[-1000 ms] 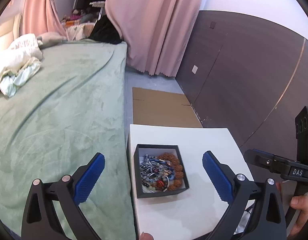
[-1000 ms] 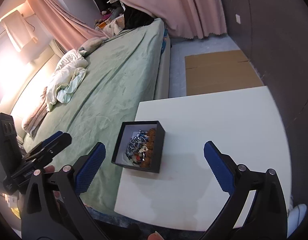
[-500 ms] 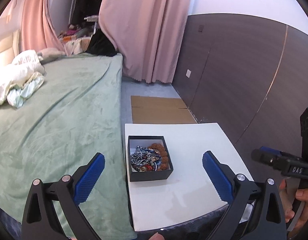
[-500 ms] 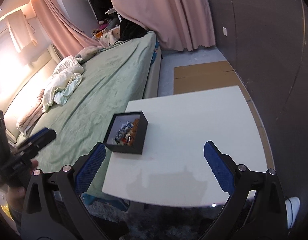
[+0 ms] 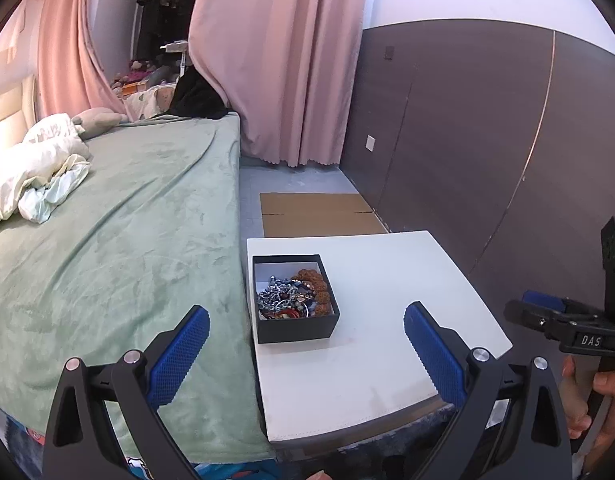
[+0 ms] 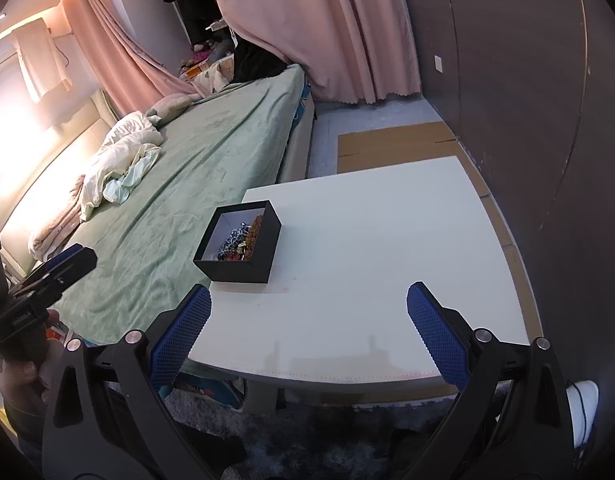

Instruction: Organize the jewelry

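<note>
Distance has grown over the last second: both hand-held grippers, left [image 5: 305,338] and right [image 6: 307,316], have drawn back from the square black cardboard box [image 5: 294,298] of tangled chains and brown beads, jaws spread wide and empty. That box sits untouched at the bed-side edge of the white surface [image 5: 387,280], so sorting seems not yet begun.

Black box [image 5: 295,326] (white inside), white table [image 5: 371,360], green blanket [image 5: 119,240], pink curtain [image 5: 279,60].
</note>
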The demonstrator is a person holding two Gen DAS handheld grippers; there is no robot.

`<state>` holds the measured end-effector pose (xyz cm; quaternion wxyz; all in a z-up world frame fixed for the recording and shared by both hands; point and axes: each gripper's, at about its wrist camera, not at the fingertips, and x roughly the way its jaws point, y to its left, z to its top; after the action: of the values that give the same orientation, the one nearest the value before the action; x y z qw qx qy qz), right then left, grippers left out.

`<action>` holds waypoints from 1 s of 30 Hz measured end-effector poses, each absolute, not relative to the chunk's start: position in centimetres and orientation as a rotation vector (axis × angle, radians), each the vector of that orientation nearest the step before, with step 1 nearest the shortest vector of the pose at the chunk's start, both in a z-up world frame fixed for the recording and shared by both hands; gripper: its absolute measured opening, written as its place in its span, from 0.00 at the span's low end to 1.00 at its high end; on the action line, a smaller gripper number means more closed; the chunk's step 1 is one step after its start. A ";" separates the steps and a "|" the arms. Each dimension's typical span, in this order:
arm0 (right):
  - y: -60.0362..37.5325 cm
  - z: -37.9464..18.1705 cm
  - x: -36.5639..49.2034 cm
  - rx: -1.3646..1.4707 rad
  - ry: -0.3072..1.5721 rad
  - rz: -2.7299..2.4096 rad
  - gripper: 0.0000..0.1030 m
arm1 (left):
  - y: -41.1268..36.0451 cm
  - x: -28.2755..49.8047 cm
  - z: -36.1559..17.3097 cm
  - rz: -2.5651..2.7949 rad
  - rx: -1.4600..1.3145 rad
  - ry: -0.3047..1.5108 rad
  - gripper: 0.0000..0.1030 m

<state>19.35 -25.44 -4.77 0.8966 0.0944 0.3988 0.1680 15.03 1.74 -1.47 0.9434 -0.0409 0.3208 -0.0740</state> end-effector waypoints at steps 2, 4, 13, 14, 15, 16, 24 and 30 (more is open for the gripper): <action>-25.4 -4.8 19.4 0.192 0.824 0.350 0.95 | 1.4 15.3 -1.7 -0.158 -0.075 0.658 0.92; -25.2 -4.9 19.5 0.185 0.829 0.346 0.95 | 1.2 15.5 -1.9 -0.167 -0.073 0.661 0.92; -24.5 -4.8 20.2 0.175 0.826 0.351 0.95 | 1.2 16.3 -2.0 -0.177 -0.086 0.663 0.92; -24.3 -4.8 20.4 0.175 0.827 0.351 0.95 | 1.3 16.4 -2.0 -0.175 -0.086 0.664 0.92; -24.3 -4.8 20.6 0.175 0.828 0.351 0.95 | 1.3 16.5 -2.0 -0.173 -0.085 0.664 0.92; -24.3 -4.8 20.6 0.174 0.827 0.351 0.95 | 1.4 16.7 -2.0 -0.171 -0.086 0.664 0.92; -23.9 -4.8 21.1 0.184 0.831 0.350 0.95 | 1.7 16.9 -2.0 -0.173 -0.089 0.669 0.92; -23.6 -4.8 21.2 0.171 0.829 0.352 0.95 | 1.7 16.7 -1.9 -0.167 -0.082 0.671 0.92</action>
<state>21.16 -23.61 -4.84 0.8967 0.0827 0.4003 0.1700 16.69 1.73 -1.91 0.9400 -0.0404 0.3288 -0.0817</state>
